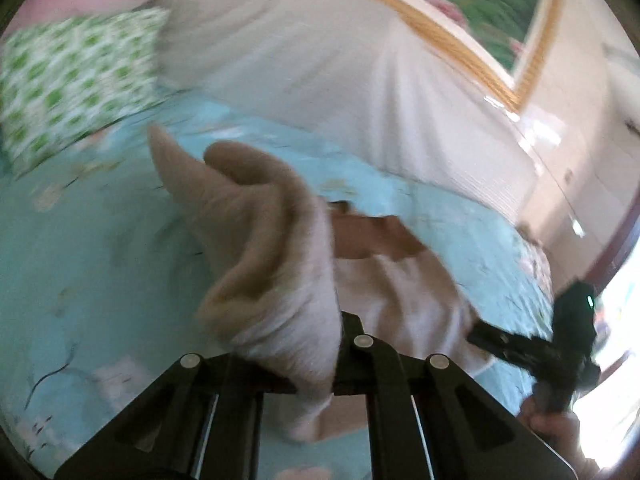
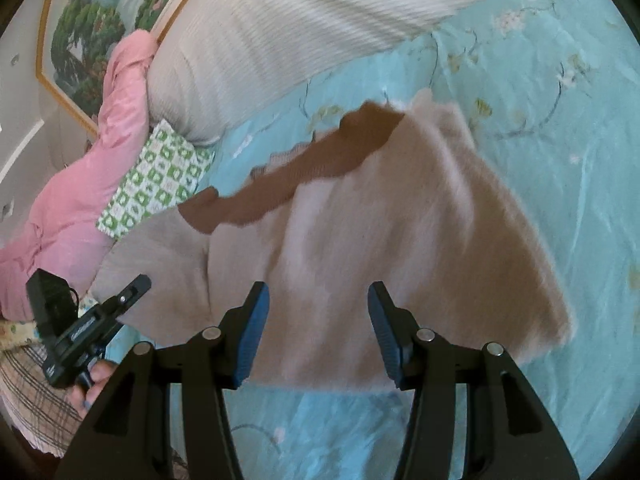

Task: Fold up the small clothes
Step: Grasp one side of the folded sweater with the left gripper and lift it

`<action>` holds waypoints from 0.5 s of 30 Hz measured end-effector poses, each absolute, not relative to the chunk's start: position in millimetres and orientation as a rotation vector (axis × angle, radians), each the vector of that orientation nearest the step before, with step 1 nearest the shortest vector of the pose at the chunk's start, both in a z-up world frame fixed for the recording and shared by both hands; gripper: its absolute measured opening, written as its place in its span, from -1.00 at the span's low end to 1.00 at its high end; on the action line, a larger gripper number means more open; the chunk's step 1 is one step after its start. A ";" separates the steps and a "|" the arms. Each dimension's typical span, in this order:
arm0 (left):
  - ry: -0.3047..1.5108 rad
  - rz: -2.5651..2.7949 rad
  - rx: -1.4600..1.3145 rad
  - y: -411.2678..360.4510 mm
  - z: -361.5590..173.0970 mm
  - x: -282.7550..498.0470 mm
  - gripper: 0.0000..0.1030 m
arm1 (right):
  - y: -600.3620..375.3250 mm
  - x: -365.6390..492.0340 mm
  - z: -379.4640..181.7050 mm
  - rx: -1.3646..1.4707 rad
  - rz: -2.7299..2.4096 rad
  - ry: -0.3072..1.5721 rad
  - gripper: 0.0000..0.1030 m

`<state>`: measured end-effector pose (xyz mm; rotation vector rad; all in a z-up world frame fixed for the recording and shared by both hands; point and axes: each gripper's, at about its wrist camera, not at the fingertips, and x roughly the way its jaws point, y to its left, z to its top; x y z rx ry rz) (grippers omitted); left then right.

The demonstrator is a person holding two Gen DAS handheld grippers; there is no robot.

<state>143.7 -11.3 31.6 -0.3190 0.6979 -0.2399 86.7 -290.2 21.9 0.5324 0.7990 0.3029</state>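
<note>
A small beige fleece garment (image 2: 400, 216) with a brown collar band (image 2: 304, 168) lies on the light blue floral bed sheet (image 2: 540, 80). My left gripper (image 1: 316, 372) is shut on a bunched fold of the garment (image 1: 272, 264), lifted above the sheet. It also shows in the right wrist view (image 2: 132, 292) at the garment's left edge. My right gripper (image 2: 318, 332) is open and empty, its blue pads (image 2: 254, 332) just above the garment's near edge. It shows in the left wrist view (image 1: 492, 340) at the garment's right side.
A large white ribbed pillow (image 2: 300, 40) lies behind the garment. A green-and-white patterned cloth (image 2: 156, 180) and a pink quilt (image 2: 80, 200) sit to the left. A framed painting (image 1: 480, 8) hangs on the wall. A plaid cloth (image 2: 32, 400) lies at the bed's edge.
</note>
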 end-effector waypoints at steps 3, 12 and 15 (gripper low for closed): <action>0.708 -0.302 -0.250 -50.6 31.1 153.4 -0.88 | -300.1 103.0 31.5 0.520 0.347 0.781 0.03; 0.804 -0.345 -0.142 -100.1 -15.9 174.0 -0.88 | -279.6 186.7 21.7 0.655 0.644 0.915 0.16; 0.795 -0.354 -0.154 -96.8 -12.7 173.5 -0.88 | -253.9 207.7 10.3 0.668 0.716 0.987 0.17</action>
